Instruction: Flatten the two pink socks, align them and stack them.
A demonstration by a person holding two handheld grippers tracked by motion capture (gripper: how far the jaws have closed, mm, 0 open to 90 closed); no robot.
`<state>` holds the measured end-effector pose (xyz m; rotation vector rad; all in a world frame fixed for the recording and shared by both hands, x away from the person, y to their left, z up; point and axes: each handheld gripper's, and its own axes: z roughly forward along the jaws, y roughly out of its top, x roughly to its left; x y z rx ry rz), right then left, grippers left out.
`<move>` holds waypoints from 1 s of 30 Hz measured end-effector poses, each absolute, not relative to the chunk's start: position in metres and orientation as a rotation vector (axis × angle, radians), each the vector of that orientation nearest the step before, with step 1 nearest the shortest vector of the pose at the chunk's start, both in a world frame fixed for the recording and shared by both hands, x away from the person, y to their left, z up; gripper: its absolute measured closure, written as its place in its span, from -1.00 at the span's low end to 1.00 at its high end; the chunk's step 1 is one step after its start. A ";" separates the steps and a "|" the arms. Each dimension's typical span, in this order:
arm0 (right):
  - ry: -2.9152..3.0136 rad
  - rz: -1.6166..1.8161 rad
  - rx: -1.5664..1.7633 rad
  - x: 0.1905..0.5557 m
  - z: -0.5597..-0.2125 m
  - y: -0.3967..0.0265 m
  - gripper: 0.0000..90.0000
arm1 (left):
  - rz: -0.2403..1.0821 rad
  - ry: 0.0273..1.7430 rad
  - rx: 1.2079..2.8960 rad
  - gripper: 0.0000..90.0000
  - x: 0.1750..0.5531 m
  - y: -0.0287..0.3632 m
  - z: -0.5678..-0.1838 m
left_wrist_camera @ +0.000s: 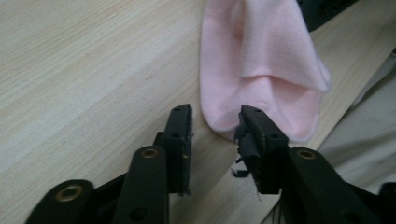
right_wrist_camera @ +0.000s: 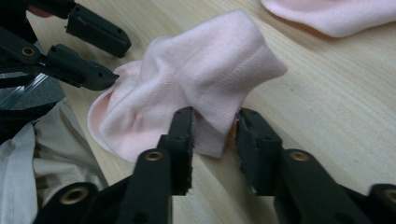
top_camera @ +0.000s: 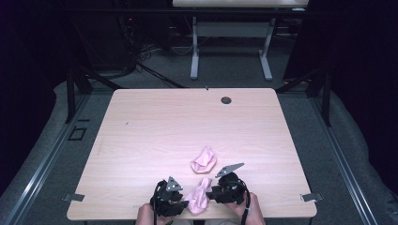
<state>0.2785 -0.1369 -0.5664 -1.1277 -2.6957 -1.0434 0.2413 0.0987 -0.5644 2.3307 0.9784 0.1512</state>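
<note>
Both claws, left [left_wrist_camera: 215, 122] and right [right_wrist_camera: 212, 125], gape around the soft pink cotton sock [right_wrist_camera: 187, 88], gripping nothing; pinch opposite edges squarely before lifting.

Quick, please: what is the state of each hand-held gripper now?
Left hand-held gripper: open, holding nothing, at the near pink sock's edge.
Right hand-held gripper: closing on that sock, jaws apart.

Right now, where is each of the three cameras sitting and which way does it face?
High view: above the person's side, facing forward and down on the wooden table; hands, left gripper and right gripper enter at the bottom.
Left gripper view: rides the left gripper, looking along its parted jaws at the near pink sock.
Right gripper view: rides the right gripper, jaws either side of a fold of that sock.
Shared: both gripper views show the near sock; the right one also catches the far pink sock.
</note>
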 end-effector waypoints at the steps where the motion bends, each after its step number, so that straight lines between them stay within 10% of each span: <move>1: -2.707 -1.030 -1.111 0.278 -0.566 -0.136 0.65 | 0.151 0.978 2.331 0.58 0.241 0.099 -0.564; 7: -2.709 -1.051 -1.100 0.276 -0.566 -0.135 0.91 | 0.174 0.937 2.342 0.96 0.238 0.096 -0.566; 30: -2.746 -1.057 -1.164 0.261 -0.528 -0.175 0.93 | 0.268 0.896 2.300 1.00 0.256 0.124 -0.536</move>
